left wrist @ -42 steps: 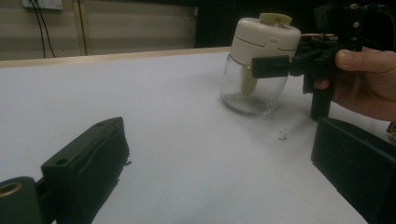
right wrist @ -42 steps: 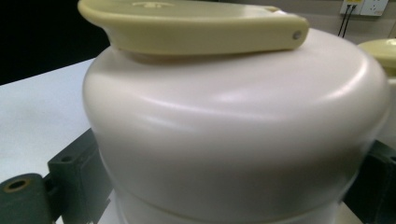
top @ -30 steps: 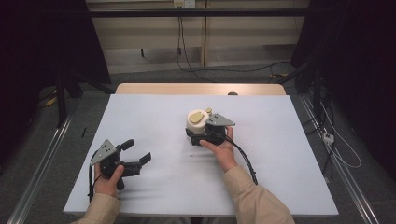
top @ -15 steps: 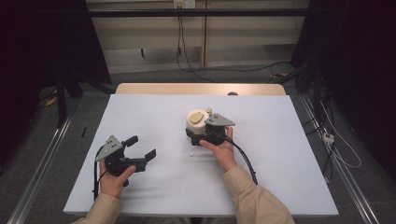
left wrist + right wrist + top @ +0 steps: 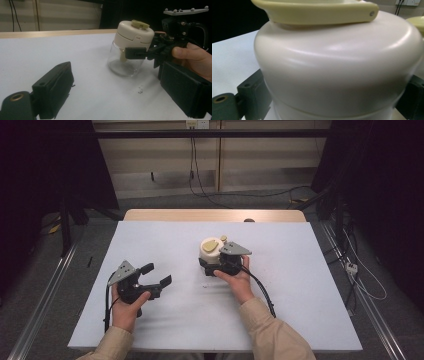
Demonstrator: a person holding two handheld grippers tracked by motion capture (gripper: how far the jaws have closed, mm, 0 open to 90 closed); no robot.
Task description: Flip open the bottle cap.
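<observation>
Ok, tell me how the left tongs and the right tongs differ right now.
The left tongs are open with nothing between their jaws, while the right tongs are closed around the jar, just under its cream lid. The left tongs hover apart from the jar, pointing toward it; the right tongs touch it. Both are black, hand-held, and carry a grey three-cornered plate on top.

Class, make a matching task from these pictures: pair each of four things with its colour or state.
Things:
1. left tool
2. right tool
3. jar lid
4. jar body

Colour or state:
A. clear glass
B. open, holding nothing
C. cream-coloured
D. closed around the jar

Pairs: 1-B, 2-D, 3-C, 4-A
</observation>
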